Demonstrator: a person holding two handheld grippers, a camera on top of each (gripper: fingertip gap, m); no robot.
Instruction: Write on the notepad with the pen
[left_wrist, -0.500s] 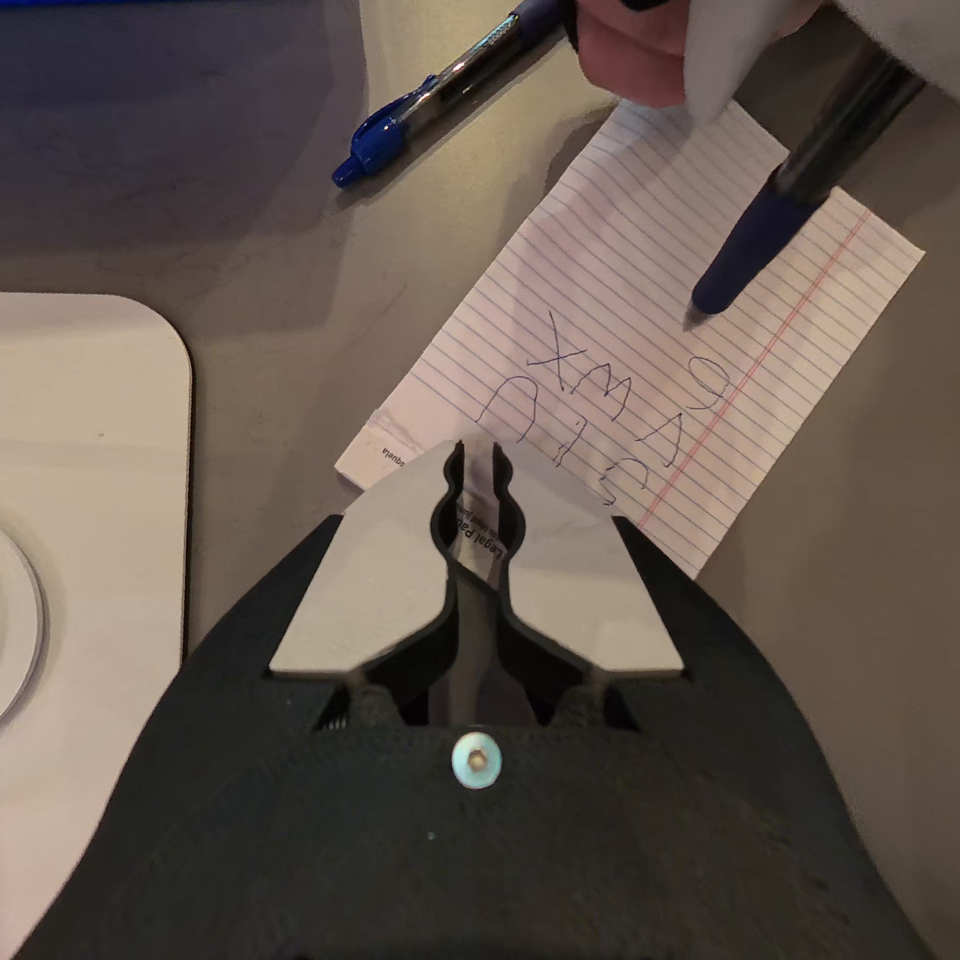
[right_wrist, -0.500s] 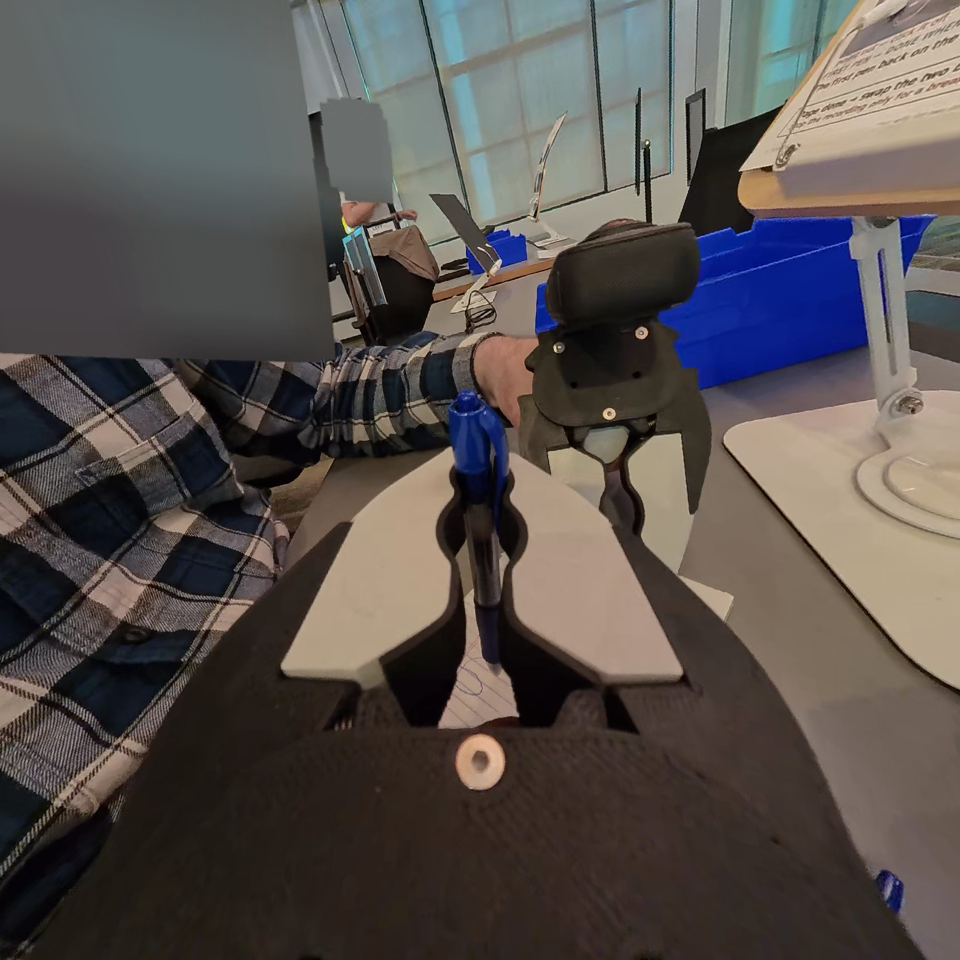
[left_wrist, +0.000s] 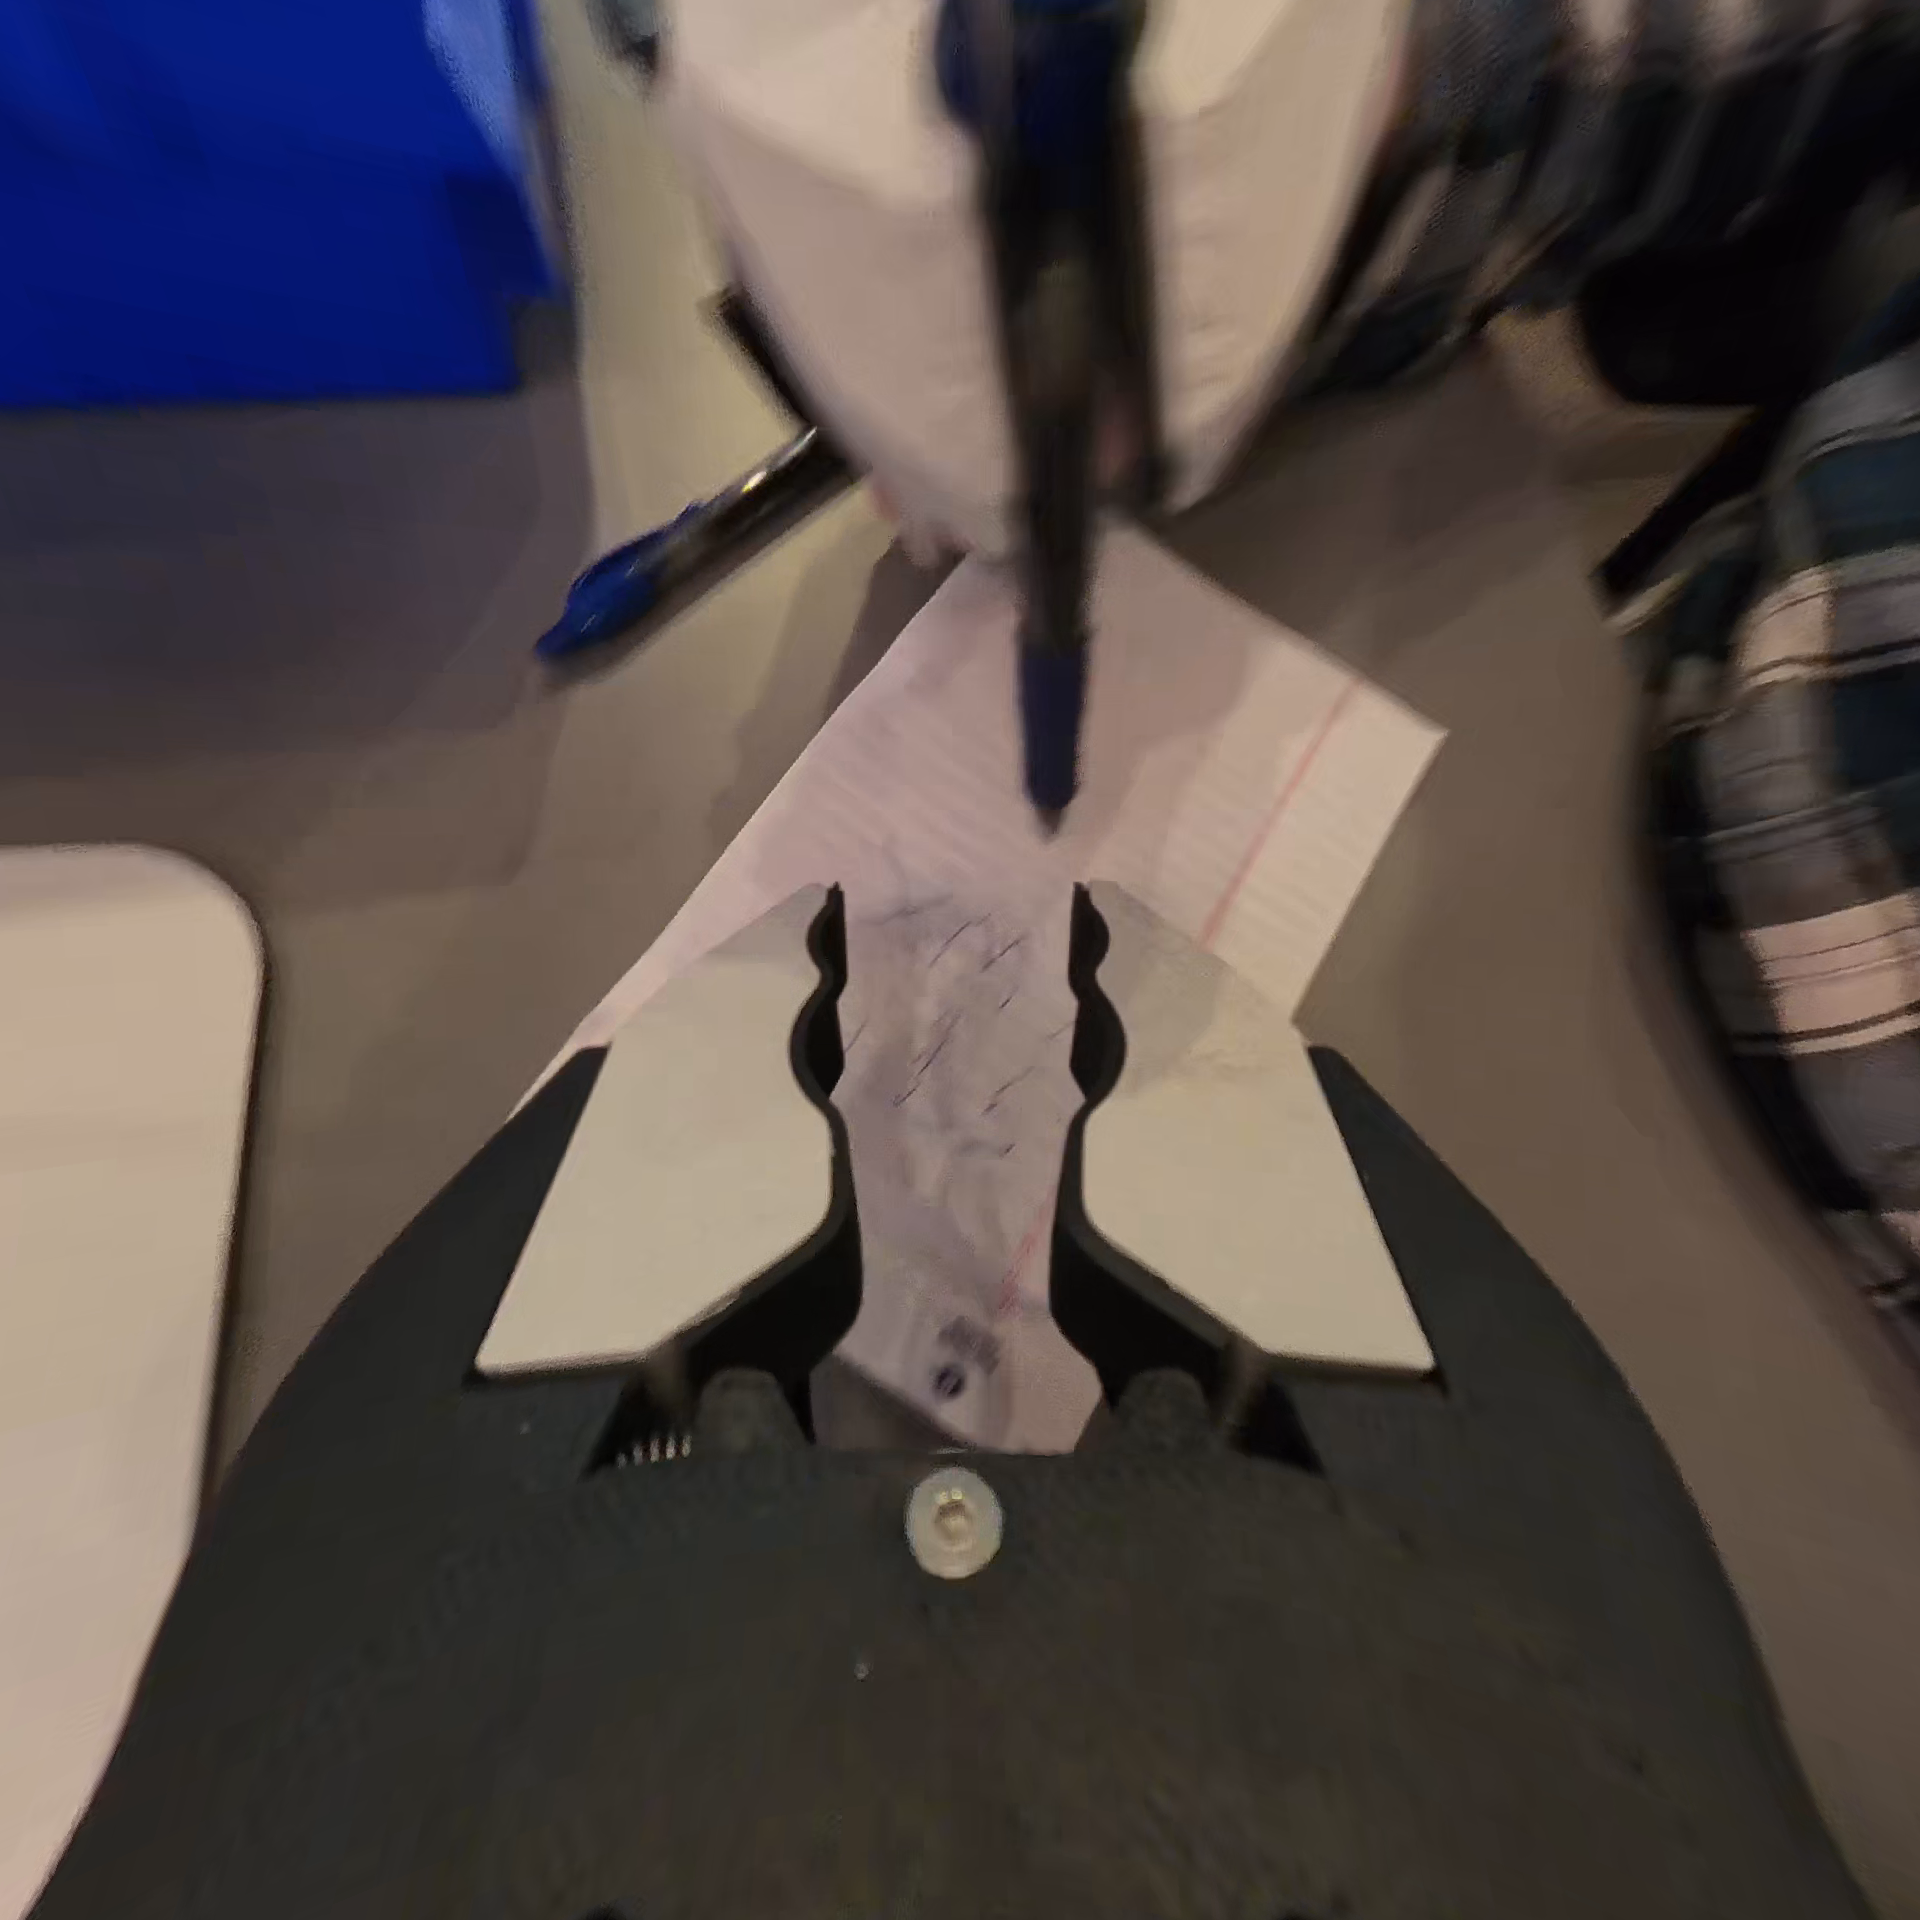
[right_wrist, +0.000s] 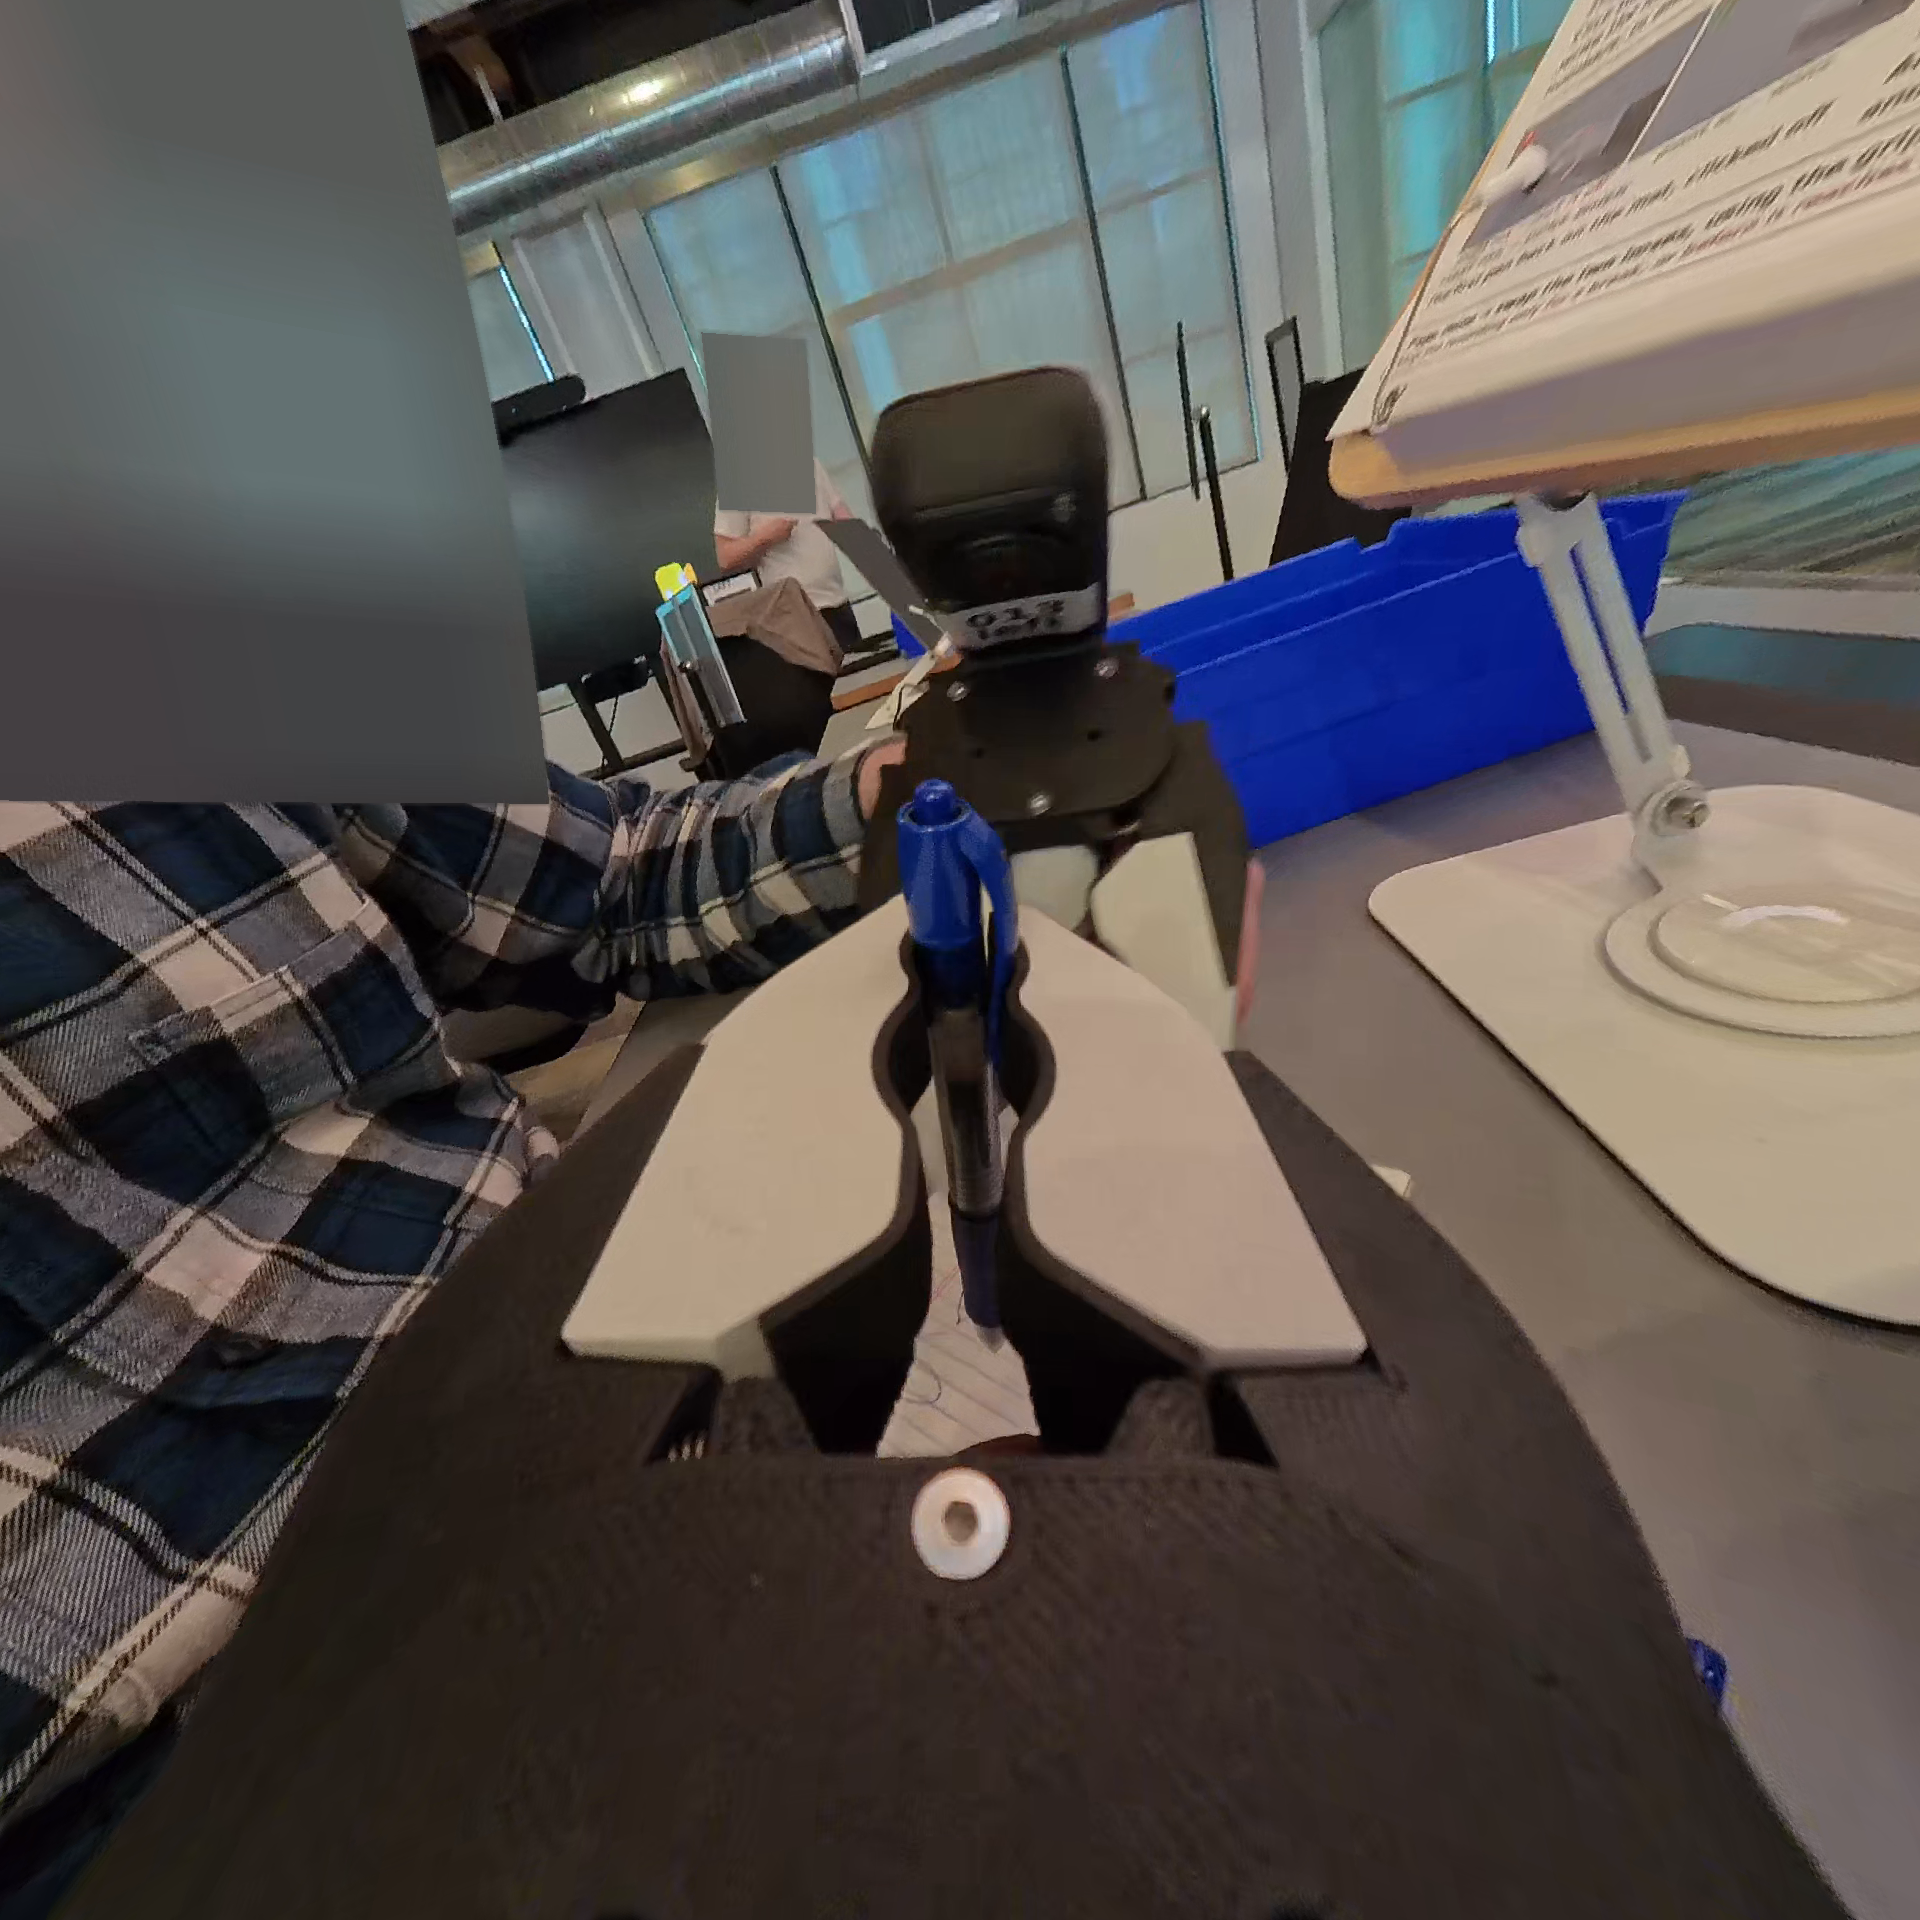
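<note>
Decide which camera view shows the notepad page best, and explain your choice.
The left wrist view: most of the lined notepad is visible, though blurred, with the pen above it. The right wrist view shows only a sliver of page between the right claw's fingers.

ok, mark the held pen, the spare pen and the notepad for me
held pen (right_wrist: 940, 883): right wrist view, blue cap end.
spare pen (left_wrist: 623, 608): left wrist view, blue end on the table.
notepad (left_wrist: 1340, 790): left wrist view, bare lined corner.
</note>
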